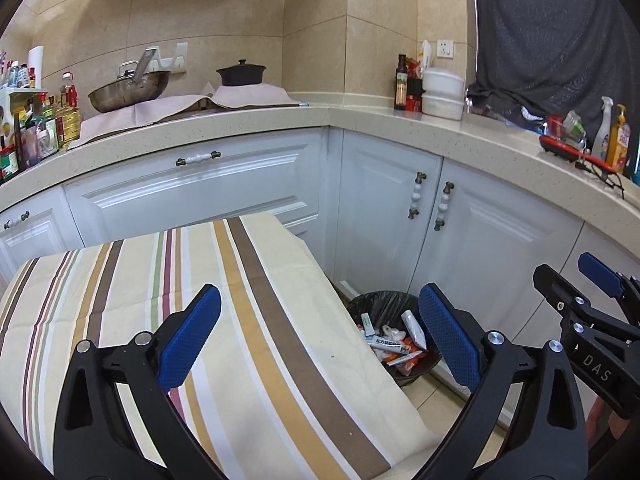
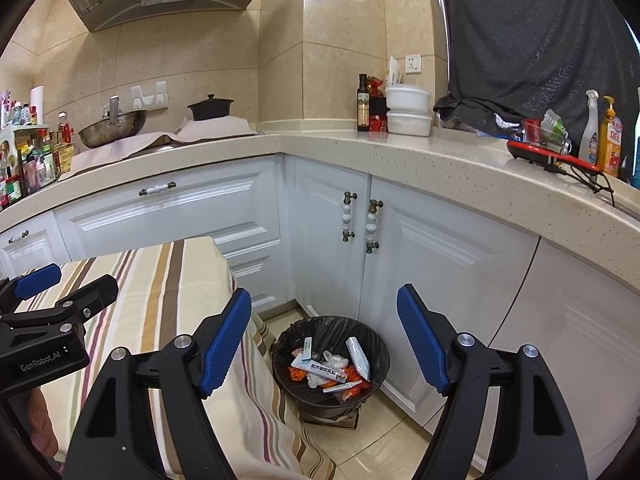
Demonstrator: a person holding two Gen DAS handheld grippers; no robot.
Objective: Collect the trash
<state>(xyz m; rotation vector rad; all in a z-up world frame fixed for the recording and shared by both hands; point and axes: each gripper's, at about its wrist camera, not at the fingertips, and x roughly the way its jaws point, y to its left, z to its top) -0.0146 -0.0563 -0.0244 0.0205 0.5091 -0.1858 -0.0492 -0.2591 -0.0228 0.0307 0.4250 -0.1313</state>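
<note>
I have both grippers held over the striped tablecloth (image 1: 248,320) on the bench, and neither holds anything. My left gripper (image 1: 320,336) has its blue pads spread wide, and so does my right gripper (image 2: 324,340).

The trash bin (image 2: 332,360), lined with a black bag, stands on the floor tile just beside the bench, in the corner under the white cabinet doors (image 2: 332,240). Inside it lies the collected trash (image 2: 334,370): a white tube, a small printed box, crumpled white plastic and orange wrappers. I cannot read the print.

From the left wrist the cloth's edge hides the bin's near side and my own right finger covers part of its rim. The right gripper is cut off at that frame's right border. The bottles at the worktop's (image 2: 440,160) far left are too crowded to tell apart.
</note>
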